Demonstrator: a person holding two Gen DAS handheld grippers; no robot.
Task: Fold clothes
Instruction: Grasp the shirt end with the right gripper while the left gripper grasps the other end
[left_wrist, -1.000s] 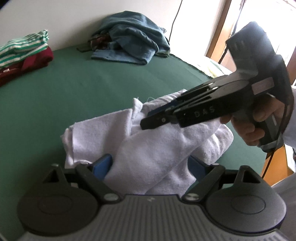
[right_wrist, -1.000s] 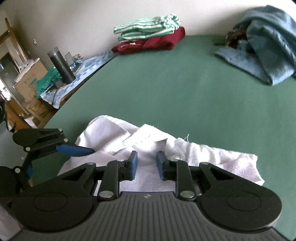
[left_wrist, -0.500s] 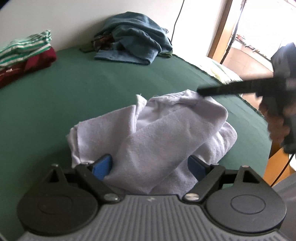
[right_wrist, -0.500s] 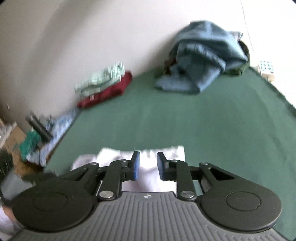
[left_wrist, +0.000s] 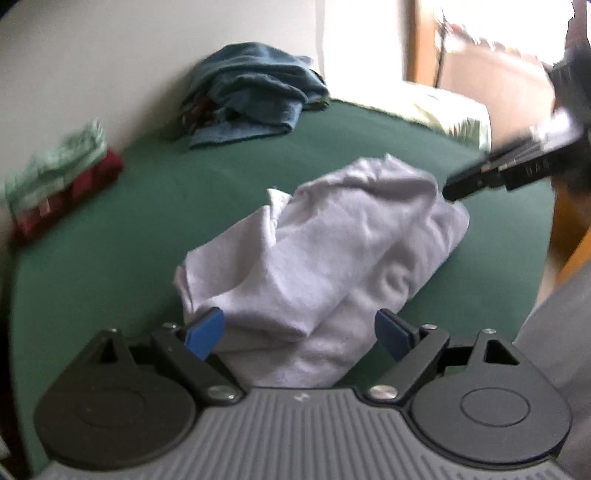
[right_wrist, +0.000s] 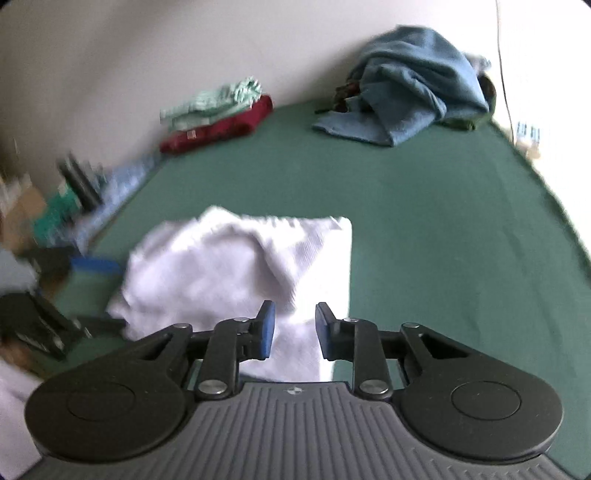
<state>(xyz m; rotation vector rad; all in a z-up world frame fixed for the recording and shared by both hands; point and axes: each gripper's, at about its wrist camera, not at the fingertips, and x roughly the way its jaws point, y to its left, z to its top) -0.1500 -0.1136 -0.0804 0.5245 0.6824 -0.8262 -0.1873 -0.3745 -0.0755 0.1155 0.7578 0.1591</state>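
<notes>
A crumpled white towel (left_wrist: 332, 258) lies on the green table cover (left_wrist: 129, 240). My left gripper (left_wrist: 298, 332) stands wide open at the towel's near end; the cloth bulges between its blue pads (left_wrist: 205, 334), which do not press on it. In the left wrist view my right gripper (left_wrist: 476, 181) comes in from the right, its tip just off the towel's far corner. In its own view the right gripper (right_wrist: 294, 332) has its jaws opening, with the white towel (right_wrist: 236, 266) lying below and ahead of the gap, not pinched. The left gripper's blue finger (right_wrist: 96, 264) shows at that towel's left.
A heap of blue cloth (right_wrist: 413, 85) lies at the back by the wall. A folded green-striped garment on a red one (right_wrist: 218, 118) sits at the back left. A cluttered side table (right_wrist: 66, 199) stands beyond the left edge. A bright doorway (left_wrist: 480, 55) is at the right.
The right gripper has drawn back from on top of the towel to its right end, and its jaws have widened a little. The left gripper's view has rolled and shifted; the towel stays crumpled.
</notes>
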